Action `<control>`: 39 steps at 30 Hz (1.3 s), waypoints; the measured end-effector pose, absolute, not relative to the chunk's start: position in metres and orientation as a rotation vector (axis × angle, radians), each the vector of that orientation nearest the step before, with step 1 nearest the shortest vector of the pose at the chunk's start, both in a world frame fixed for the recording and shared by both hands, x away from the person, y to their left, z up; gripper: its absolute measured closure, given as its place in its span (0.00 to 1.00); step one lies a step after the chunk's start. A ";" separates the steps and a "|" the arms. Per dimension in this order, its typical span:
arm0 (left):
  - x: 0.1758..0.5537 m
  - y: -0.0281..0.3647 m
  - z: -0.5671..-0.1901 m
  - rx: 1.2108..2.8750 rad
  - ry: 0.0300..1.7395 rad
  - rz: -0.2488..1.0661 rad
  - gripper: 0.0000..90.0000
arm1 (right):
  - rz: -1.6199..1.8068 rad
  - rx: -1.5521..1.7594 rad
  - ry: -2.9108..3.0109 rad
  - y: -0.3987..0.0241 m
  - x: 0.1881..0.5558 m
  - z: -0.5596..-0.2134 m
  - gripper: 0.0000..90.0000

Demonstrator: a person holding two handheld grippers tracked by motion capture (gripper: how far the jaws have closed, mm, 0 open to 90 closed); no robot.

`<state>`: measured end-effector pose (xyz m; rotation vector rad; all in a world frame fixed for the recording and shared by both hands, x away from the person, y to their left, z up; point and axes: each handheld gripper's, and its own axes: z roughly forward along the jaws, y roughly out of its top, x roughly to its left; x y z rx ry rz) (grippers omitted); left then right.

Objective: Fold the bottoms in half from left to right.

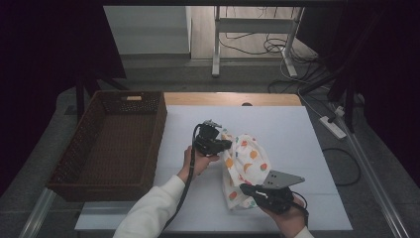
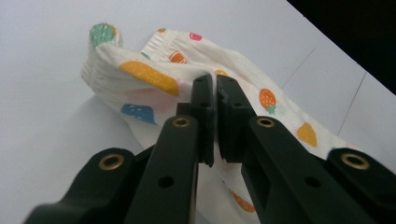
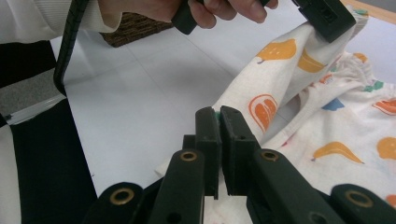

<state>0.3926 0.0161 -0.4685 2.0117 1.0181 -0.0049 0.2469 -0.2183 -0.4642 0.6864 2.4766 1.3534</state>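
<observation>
A soft, light white cloth garment printed with coloured fruit (image 1: 243, 166) hangs limp over the white desk (image 1: 297, 134), each claw, left (image 1: 224, 144) and right (image 1: 246, 189), pinching one edge; gathered hems give the firmest hold.

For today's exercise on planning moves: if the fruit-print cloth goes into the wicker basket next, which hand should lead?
Probably left: the left hand-held gripper is shut on the cloth, nearer the basket. The right hand-held gripper pinches the far edge.
</observation>
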 end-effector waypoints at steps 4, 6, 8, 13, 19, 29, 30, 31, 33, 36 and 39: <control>0.394 0.011 -0.467 2.017 1.009 -0.003 0.95 | 1.354 0.698 2.468 -0.223 0.246 -0.463 0.95; 0.394 0.009 -0.466 2.018 1.005 -0.003 0.95 | 1.357 0.703 2.463 -0.225 0.246 -0.463 0.96; 0.395 0.006 -0.466 2.020 1.002 -0.003 0.95 | 1.359 0.712 2.457 -0.227 0.246 -0.462 0.95; 0.397 0.002 -0.466 2.021 1.001 -0.007 0.95 | 1.365 0.732 2.445 -0.233 0.247 -0.462 0.95; 0.399 -0.003 -0.466 2.021 0.997 -0.012 0.95 | 1.370 0.751 2.431 -0.239 0.247 -0.461 0.96; 0.401 -0.013 -0.465 2.024 0.985 -0.017 0.95 | 1.377 0.781 2.405 -0.249 0.246 -0.461 0.95; 0.402 -0.014 -0.464 2.024 0.981 -0.016 0.95 | 1.374 0.784 2.403 -0.251 0.246 -0.461 0.95; 0.402 -0.015 -0.464 2.023 0.980 -0.016 0.95 | 1.372 0.787 2.401 -0.252 0.246 -0.461 0.95; 0.403 -0.018 -0.464 2.026 0.976 -0.017 0.95 | 1.373 0.795 2.398 -0.254 0.246 -0.461 0.95; 0.404 -0.021 -0.464 2.027 0.971 -0.018 0.95 | 1.374 0.806 2.392 -0.257 0.246 -0.461 0.95; 0.405 -0.025 -0.464 2.029 0.969 -0.019 0.95 | 1.368 0.817 2.388 -0.260 0.246 -0.461 0.95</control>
